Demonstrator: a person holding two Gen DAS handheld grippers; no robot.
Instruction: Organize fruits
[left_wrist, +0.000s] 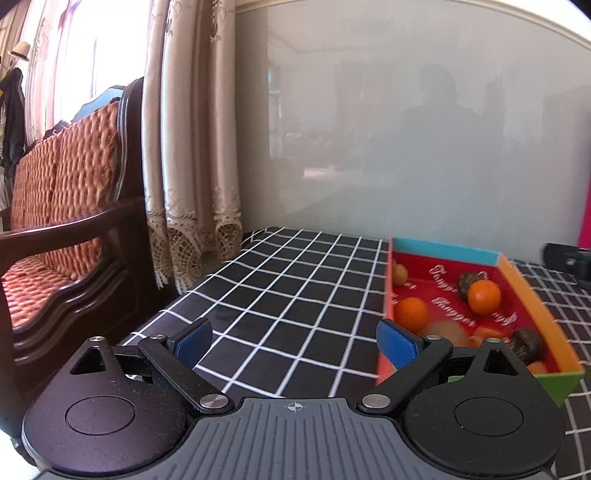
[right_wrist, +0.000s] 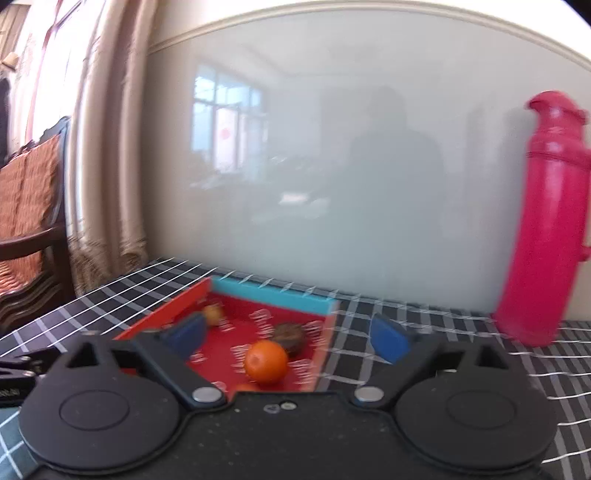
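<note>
A shallow cardboard tray (left_wrist: 443, 250) with a red floor and coloured walls sits on the checked table and holds several fruits. In the left wrist view it lies to the right, with two oranges (left_wrist: 484, 297), dark brown fruits (left_wrist: 526, 343), a small yellowish fruit (left_wrist: 400, 274) and a pale fruit (left_wrist: 445, 331). My left gripper (left_wrist: 295, 341) is open and empty over bare cloth, its right finger at the tray's near left corner. In the right wrist view the tray (right_wrist: 275, 296) is just ahead, with an orange (right_wrist: 266, 361) and a dark fruit (right_wrist: 289, 338). My right gripper (right_wrist: 291, 338) is open and empty above the tray.
A black cloth with a white grid (left_wrist: 288, 280) covers the table against a glossy grey wall panel. A tall pink bottle (right_wrist: 543, 221) stands at the back right. A dark wooden chair with a woven cushion (left_wrist: 62, 206) and curtains (left_wrist: 188, 147) are to the left. A black object (left_wrist: 572, 258) lies at the far right.
</note>
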